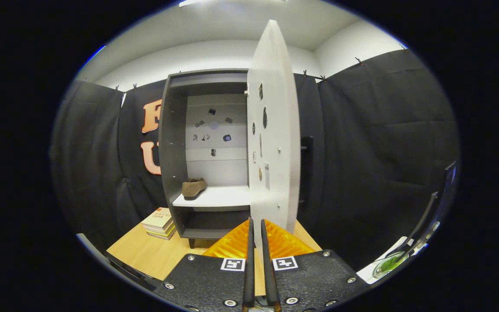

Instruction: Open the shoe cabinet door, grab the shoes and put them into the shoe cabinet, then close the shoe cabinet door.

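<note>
A brown shoe is sitting on the shelf of the shoe cabinet, beyond the fingers; the gripper is clenching the open door edge.

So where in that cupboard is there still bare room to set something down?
The shelf is bare to the right of the brown shoe, up to the open door. The compartment below it looks free too. The gripper, fingers nearly together at the door's edge, has little room there.
</note>
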Tool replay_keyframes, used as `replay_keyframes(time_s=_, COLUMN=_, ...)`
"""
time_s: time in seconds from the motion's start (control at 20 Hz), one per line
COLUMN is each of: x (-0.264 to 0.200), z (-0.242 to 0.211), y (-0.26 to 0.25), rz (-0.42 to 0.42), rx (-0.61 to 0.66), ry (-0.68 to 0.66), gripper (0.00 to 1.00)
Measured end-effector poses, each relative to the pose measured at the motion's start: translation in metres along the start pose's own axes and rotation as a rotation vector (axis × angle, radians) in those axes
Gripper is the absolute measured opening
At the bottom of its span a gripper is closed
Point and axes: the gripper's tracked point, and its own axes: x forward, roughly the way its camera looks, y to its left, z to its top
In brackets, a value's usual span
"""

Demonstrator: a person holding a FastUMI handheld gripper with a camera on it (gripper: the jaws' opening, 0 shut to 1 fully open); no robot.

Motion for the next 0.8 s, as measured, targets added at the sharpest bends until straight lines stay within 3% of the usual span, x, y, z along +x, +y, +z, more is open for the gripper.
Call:
replay_keyframes(time_s=0.15, x=-0.003, z=-0.031, y=0.038, rz=0.041, rx=0.017, ry=0.078, gripper=0.09)
replay_keyframes(time_s=0.35, x=0.013, z=-0.058, y=0.065, rz=0.044, rx=-0.004, ry=0.110, gripper=0.17)
replay_keyframes(time_s=0.8, x=0.069, z=-0.163, y=0.108, rz=0.087, rx=0.037, ry=0.292, gripper=0.45)
